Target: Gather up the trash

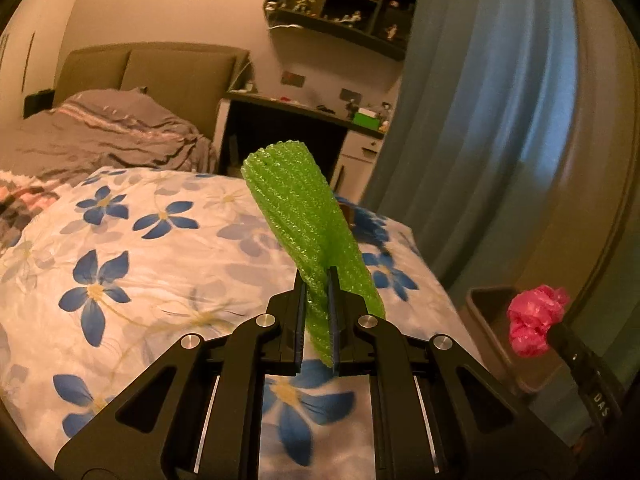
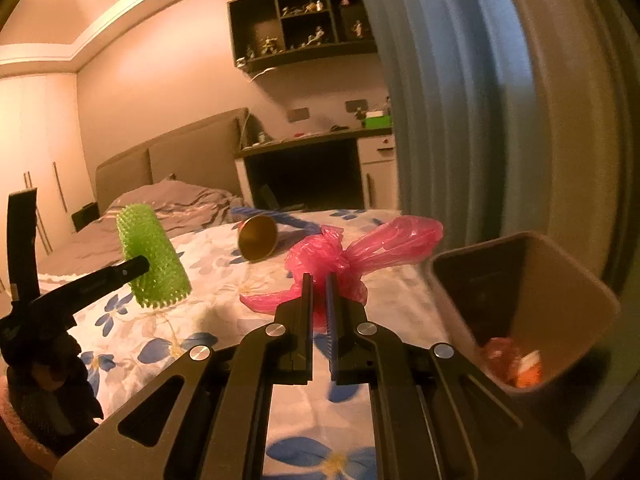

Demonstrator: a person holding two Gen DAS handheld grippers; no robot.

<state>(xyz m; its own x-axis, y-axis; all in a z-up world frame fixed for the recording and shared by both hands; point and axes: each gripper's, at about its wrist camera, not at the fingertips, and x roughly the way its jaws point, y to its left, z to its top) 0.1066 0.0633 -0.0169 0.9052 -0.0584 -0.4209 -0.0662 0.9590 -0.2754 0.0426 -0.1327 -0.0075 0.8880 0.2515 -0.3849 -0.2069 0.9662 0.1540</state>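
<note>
the bed fills the lower part of both views, its floral cover white with blue flowers, a rumpled grey duvet towards the headboard. a brown trash bin stands just off the bed's right edge, open top tilted towards the right wrist camera, with orange and white scraps at the bottom. in the left wrist view only its rim shows.

the green foam sleeve is a ribbed, nubbly netted tube, bright lime, flattened where it is gripped and flaring open at the far end. it is held above the cover, clear of the bed, by the left gripper, whose jaws are pressed together on its lower end. from the right wrist view the sleeve sticks up from the left gripper's finger over the bed's left side.

the pink plastic bag is thin, translucent and knotted into a bow-like bunch. the right gripper pinches it at the knot, above the bed's right edge, just beside the bin. in the left wrist view it is a crumpled pink ball at a dark finger tip.

a gold paper cup lies on its side on the cover, mouth towards the camera, near the far edge.

white letters "das" read along the right gripper's finger.
</note>
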